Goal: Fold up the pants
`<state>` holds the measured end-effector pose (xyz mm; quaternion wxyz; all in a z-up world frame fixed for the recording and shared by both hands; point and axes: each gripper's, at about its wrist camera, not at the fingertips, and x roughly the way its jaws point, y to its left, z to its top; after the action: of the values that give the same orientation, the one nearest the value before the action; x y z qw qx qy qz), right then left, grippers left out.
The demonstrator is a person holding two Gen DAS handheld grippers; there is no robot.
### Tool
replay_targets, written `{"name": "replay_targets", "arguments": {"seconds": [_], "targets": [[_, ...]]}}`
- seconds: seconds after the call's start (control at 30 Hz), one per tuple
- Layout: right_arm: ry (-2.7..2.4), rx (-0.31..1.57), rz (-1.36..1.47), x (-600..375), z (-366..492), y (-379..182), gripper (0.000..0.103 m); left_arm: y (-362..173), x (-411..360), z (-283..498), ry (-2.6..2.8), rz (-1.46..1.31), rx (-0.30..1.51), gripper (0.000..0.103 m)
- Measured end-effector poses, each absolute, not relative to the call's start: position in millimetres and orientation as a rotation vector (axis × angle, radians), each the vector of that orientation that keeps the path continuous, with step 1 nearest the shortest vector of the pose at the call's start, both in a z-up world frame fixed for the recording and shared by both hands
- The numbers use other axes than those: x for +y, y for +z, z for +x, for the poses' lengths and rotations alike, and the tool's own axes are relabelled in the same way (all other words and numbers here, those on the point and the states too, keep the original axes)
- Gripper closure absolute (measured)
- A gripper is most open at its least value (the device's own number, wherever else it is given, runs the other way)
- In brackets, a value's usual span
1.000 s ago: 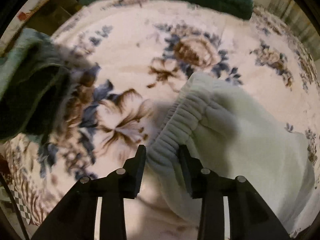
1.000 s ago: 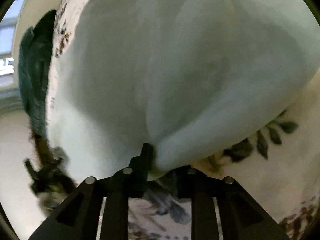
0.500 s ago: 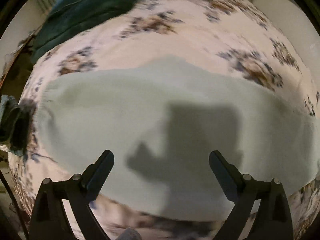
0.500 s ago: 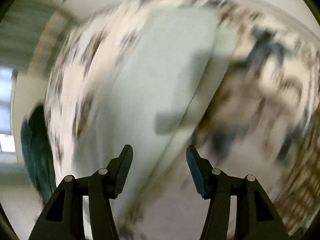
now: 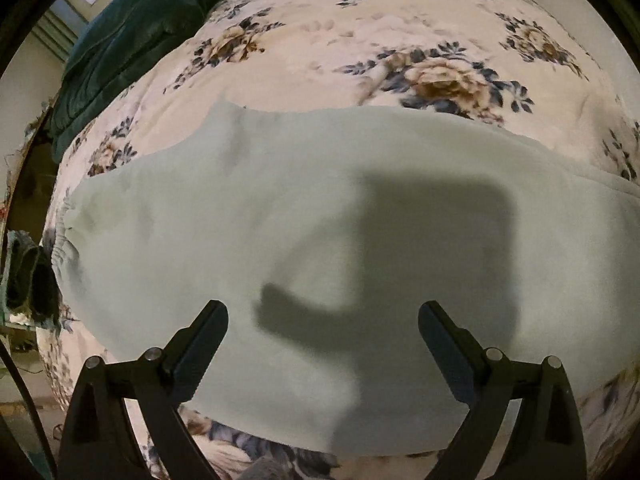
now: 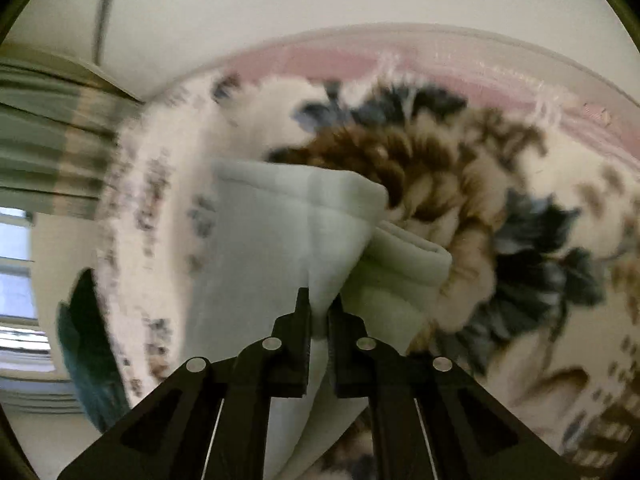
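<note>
The pale green pants (image 5: 248,216) lie spread flat across the floral blanket (image 5: 360,40) on the bed, with a dark green blanket (image 5: 132,28) bunched at the far left corner. The left tongs (image 5: 322,320) hang spread wide above the fabric, empty. The right tongs (image 6: 319,304) are pressed together, pinching the pants' edge near the cuffs.

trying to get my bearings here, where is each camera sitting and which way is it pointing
Left wrist: on the left gripper, looking down over the pale green pants spread on the floral blanket; its jaws stand wide apart above the fabric.
Right wrist: on the right gripper, looking along the blanket toward a wall; its jaws pinch the pants near the cuff end.
Shared: the pants, the blanket and the dark green bedding.
</note>
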<state>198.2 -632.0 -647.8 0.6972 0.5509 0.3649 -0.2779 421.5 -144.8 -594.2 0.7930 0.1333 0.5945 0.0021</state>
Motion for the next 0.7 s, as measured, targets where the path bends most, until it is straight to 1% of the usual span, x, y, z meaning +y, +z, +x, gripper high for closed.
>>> {"name": "replay_targets", "arguments": {"seconds": [0.07,0.13,0.2,0.23,0.27,0.3,0.33,0.37,0.4,0.43,0.57,0.63,0.67,0.7], "targets": [[-0.612,0.863,1.208,-633,188,-653,0.096,-593,-144,422,0.013,0.288,1.279,0.006],[-0.597,0.941,1.207,-636,189,-676,0.095,-593,-142,422,0.023,0.285,1.282,0.006],[-0.575,1.030,1.307,-640,187,-707,0.088,-590,-138,422,0.029,0.272,1.272,0.006],[-0.576,1.025,1.333,-639,185,-710,0.088,-588,-135,423,0.034,0.265,1.267,0.006],[-0.580,0.992,1.362,-638,180,-708,0.083,-587,-133,423,0.037,0.258,1.262,0.006],[-0.581,0.973,1.368,-635,178,-703,0.071,-585,-129,423,0.038,0.247,1.258,0.006],[-0.587,0.953,1.367,-632,176,-698,0.064,-583,-124,423,0.040,0.232,1.256,0.006],[-0.595,0.931,1.368,-629,174,-695,0.054,-582,-120,423,0.043,0.223,1.256,0.006],[-0.593,0.908,1.381,-622,173,-692,0.047,-581,-116,423,0.047,0.214,1.256,0.006],[-0.583,0.904,1.392,-618,173,-693,0.045,-579,-109,423,0.051,0.194,1.255,0.006],[-0.485,0.897,1.463,-584,192,-704,0.045,-573,-82,422,0.066,0.143,1.250,0.006],[-0.392,0.810,1.464,-562,203,-697,0.055,-571,-59,422,0.088,0.123,1.246,0.006],[-0.365,0.839,1.413,-551,216,-692,0.058,-571,-48,422,0.096,0.113,1.244,0.006],[-0.373,0.916,1.360,-543,230,-691,0.058,-571,-37,422,0.108,0.103,1.241,0.006]]}}
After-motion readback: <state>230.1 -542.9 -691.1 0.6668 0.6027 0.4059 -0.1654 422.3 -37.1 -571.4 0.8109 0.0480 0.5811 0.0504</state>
